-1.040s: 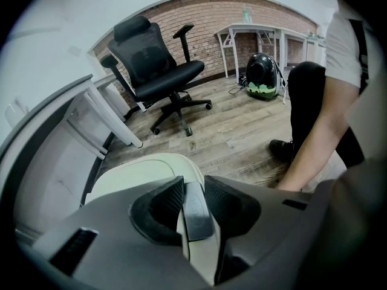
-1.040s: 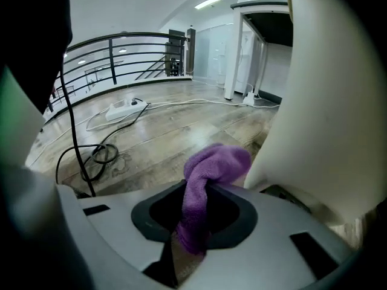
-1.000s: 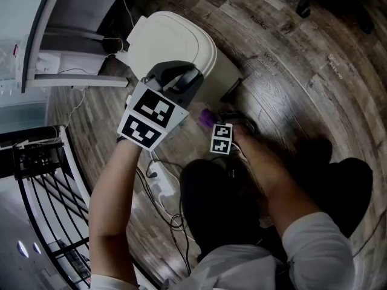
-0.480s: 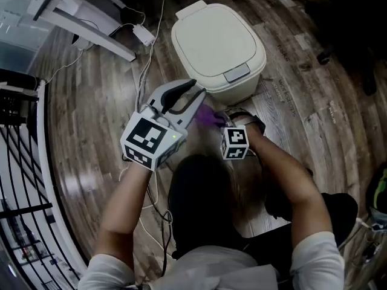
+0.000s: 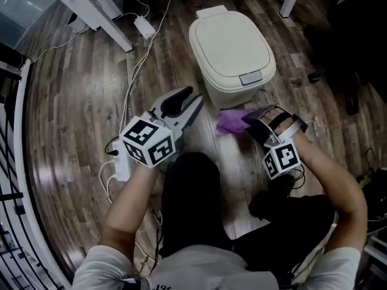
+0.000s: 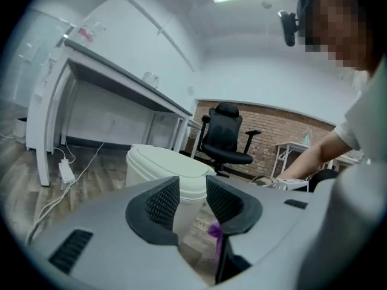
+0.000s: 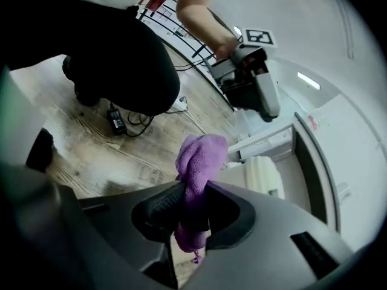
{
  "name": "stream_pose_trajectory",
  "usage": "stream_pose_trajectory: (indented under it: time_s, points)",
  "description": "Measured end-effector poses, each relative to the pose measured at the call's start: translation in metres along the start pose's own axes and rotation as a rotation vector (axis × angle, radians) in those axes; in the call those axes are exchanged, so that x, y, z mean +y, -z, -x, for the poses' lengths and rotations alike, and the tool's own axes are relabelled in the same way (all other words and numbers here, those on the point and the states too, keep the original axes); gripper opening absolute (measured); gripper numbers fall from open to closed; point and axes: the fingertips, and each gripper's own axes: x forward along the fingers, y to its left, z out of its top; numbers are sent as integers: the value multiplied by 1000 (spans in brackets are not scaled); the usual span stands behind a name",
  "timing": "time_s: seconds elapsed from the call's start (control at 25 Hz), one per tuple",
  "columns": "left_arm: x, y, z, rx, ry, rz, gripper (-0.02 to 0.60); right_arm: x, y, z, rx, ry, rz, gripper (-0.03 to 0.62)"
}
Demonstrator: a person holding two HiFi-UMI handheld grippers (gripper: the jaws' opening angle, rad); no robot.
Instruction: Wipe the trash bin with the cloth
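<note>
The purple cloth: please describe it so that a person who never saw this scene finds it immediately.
On the wooden floor stands a cream trash bin with a closed lid. Just before its near side, the right tool pinches the cloth. It is the only purple, soft thing there.

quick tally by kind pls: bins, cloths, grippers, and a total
bin: 1
cloth: 1
grippers: 2 (left gripper, jaws opening with nothing between them; right gripper, shut on the cloth)
total: 4
</note>
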Motion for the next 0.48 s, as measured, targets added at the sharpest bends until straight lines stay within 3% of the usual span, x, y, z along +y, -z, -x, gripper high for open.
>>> stream_pose_trajectory:
  time_s: [0.28, 0.48]
  points:
    - [-20, -12, -12, -61, 57, 40, 126, -108, 40, 101, 127, 347, -41, 87]
    - [-26, -32, -13, -113, 65, 62, 143, -200, 70, 148, 233, 503, 10, 87]
